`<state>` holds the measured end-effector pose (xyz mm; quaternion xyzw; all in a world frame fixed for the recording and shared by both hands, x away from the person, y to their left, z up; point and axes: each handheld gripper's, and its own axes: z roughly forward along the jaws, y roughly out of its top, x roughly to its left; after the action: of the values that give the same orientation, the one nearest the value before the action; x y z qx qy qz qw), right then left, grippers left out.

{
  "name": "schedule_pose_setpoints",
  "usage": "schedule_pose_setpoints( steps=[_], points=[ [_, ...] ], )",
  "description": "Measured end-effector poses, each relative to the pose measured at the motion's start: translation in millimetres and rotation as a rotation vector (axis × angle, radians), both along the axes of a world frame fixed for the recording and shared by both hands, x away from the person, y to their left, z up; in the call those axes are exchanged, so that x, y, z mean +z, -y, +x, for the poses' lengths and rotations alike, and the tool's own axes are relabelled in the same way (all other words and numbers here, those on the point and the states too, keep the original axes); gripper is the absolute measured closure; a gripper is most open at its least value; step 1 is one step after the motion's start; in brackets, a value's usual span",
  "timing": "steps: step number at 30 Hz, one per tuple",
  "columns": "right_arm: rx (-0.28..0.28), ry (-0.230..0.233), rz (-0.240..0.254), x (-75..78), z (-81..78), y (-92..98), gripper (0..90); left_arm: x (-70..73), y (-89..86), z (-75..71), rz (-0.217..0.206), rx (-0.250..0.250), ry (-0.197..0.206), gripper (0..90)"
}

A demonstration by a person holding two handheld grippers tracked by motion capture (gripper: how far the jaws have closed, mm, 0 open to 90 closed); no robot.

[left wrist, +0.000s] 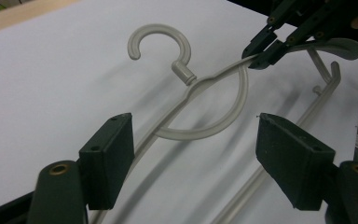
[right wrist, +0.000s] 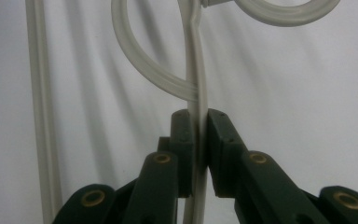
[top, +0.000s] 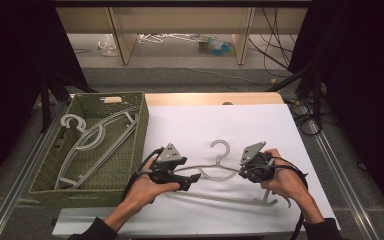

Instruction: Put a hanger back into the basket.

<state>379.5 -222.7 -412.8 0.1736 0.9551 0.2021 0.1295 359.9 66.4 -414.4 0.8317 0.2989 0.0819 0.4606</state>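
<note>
A pale grey plastic hanger (top: 221, 147) lies on the white sheet (top: 220, 120), hook pointing away from me. My right gripper (top: 243, 172) is shut on its right shoulder arm; in the right gripper view the jaws (right wrist: 198, 119) pinch the thin arm (right wrist: 196, 65) between them. My left gripper (top: 193, 179) is at the hanger's left shoulder and stands open. In the left gripper view the hanger's arm (left wrist: 185, 73) runs down between the wide-apart pads (left wrist: 108, 158), close to the left one, and the right gripper (left wrist: 263, 52) grips the arm farther off.
A green woven basket (top: 138, 142) sits at the table's left with other grey hangers (top: 92, 137) lying inside. The wooden table edge (top: 215, 97) shows beyond the sheet. Black frames and cables stand to both sides on the floor.
</note>
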Motion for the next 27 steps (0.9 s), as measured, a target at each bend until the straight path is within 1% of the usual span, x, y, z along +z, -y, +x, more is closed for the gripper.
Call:
schedule_pose_setpoints(
  steps=[1,2,3,4,5,6,7,8,9,11,13,14,15,17,18,19,20,22,23,24,25,26,27],
  points=[
    [0.007,0.005,-0.003,1.7,-1.7,0.3,81.6,-1.2,3.2,3.1,0.020,-0.008,-0.009,30.6],
    [0.013,0.008,-0.005,2.9,-3.4,0.8,81.6,-3.4,6.9,6.8,0.028,-0.013,-0.018,31.6],
    [0.018,0.008,-0.006,3.8,-5.2,1.3,81.6,-5.5,8.9,10.8,0.053,-0.021,-0.021,31.9],
    [0.022,0.009,-0.009,4.2,-6.9,1.8,81.6,-8.6,12.6,15.7,0.059,-0.026,-0.025,35.7],
    [0.024,0.005,-0.015,4.6,-8.7,2.4,81.7,-10.1,15.0,18.1,0.060,-0.028,-0.030,37.9],
    [0.025,0.006,-0.018,4.7,-9.5,2.6,81.7,-12.3,18.5,20.8,0.048,-0.026,-0.033,37.9],
    [0.025,0.010,-0.020,5.4,-10.3,2.8,81.6,-14.1,20.9,23.6,0.045,-0.034,-0.040,38.3],
    [0.028,0.011,-0.018,6.3,-10.9,2.9,81.6,-15.8,22.5,25.7,0.048,-0.041,-0.042,39.1],
    [0.031,0.013,-0.020,7.6,-11.6,2.8,81.6,-17.1,23.3,27.3,0.062,-0.044,-0.045,40.0],
    [0.040,0.020,-0.025,9.9,-12.6,2.0,81.6,-20.0,25.4,30.2,0.049,-0.057,-0.069,40.1],
    [0.047,0.024,-0.027,11.7,-14.1,0.9,81.6,-21.4,25.1,32.9,0.059,-0.079,-0.069,41.5],
    [0.056,0.029,-0.029,12.8,-15.1,-0.3,81.6,-22.1,25.1,33.8,0.047,-0.085,-0.074,42.1],
    [0.059,0.030,-0.030,13.3,-15.8,-1.0,81.6,-23.0,24.9,34.9,0.032,-0.101,-0.092,42.8],
    [0.066,0.032,-0.031,15.0,-17.6,-2.9,81.6,-24.4,24.8,35.9,0.035,-0.124,-0.109,45.0],
    [0.070,0.039,-0.032,16.1,-18.1,-3.7,81.6,-25.3,24.7,36.5,0.045,-0.130,-0.110,45.8],
    [0.075,0.041,-0.032,17.2,-18.8,-4.5,81.5,-26.5,24.9,37.0,0.042,-0.145,-0.126,47.3],
    [0.078,0.045,-0.032,18.3,-19.5,-5.2,81.6,-27.5,25.4,37.0,0.039,-0.140,-0.131,47.9],
    [0.088,0.048,-0.031,19.8,-20.7,-6.5,81.6,-28.5,25.7,38.1,0.031,-0.151,-0.137,51.2],
    [0.088,0.049,-0.030,20.0,-21.2,-7.0,81.5,-28.9,26.0,38.3,0.022,-0.158,-0.146,52.8],
    [0.092,0.050,-0.031,19.9,-21.6,-7.9,81.5,-30.0,26.5,39.4,0.021,-0.174,-0.147,54.6],
    [0.096,0.050,-0.029,20.2,-22.1,-9.0,81.5,-30.3,26.7,39.4,0.026,-0.179,-0.152,56.2],
    [0.099,0.051,-0.028,20.3,-22.2,-9.3,81.5,-32.2,28.0,39.5,0.027,-0.192,-0.166,57.6],
    [0.105,0.050,-0.028,20.8,-22.4,-9.9,81.5,-33.7,28.9,39.8,0.039,-0.203,-0.172,59.8]
  ],
)
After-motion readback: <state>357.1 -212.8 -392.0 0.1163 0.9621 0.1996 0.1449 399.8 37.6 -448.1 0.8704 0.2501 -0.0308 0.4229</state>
